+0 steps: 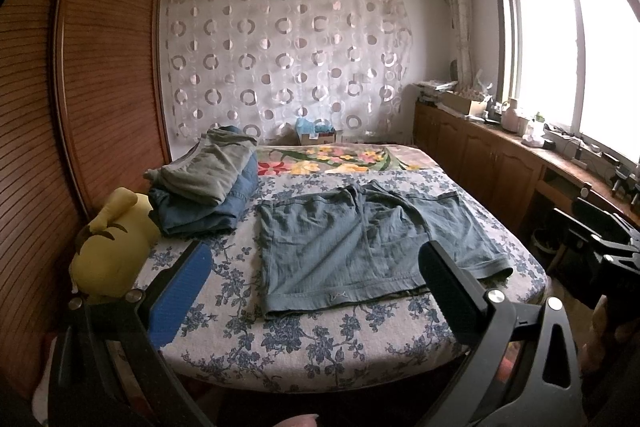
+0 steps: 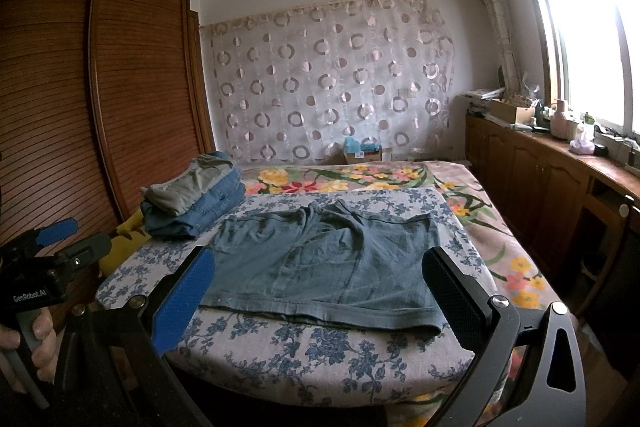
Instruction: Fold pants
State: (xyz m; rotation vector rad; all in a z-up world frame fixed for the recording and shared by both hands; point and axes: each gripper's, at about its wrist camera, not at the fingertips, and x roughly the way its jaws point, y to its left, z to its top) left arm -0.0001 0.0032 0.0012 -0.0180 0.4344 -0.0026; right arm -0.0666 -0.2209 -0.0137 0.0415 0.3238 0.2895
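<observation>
Grey-blue short pants [image 1: 360, 243] lie spread flat on the bed [image 1: 304, 355], waistband toward me; they also show in the right wrist view [image 2: 324, 263]. My left gripper [image 1: 316, 291] is open and empty, held above the near edge of the bed in front of the pants. My right gripper [image 2: 320, 295] is open and empty, hovering just before the waistband. The left gripper [image 2: 60, 239] shows at the left of the right wrist view, and the right gripper's body [image 1: 600, 243] at the right of the left wrist view.
A stack of folded clothes [image 1: 204, 187] sits on the bed's far left, with a yellow plush toy [image 1: 116, 247] beside it. A wooden wardrobe [image 1: 80, 87] stands left. Low cabinets [image 1: 480, 151] with clutter run along the window at right.
</observation>
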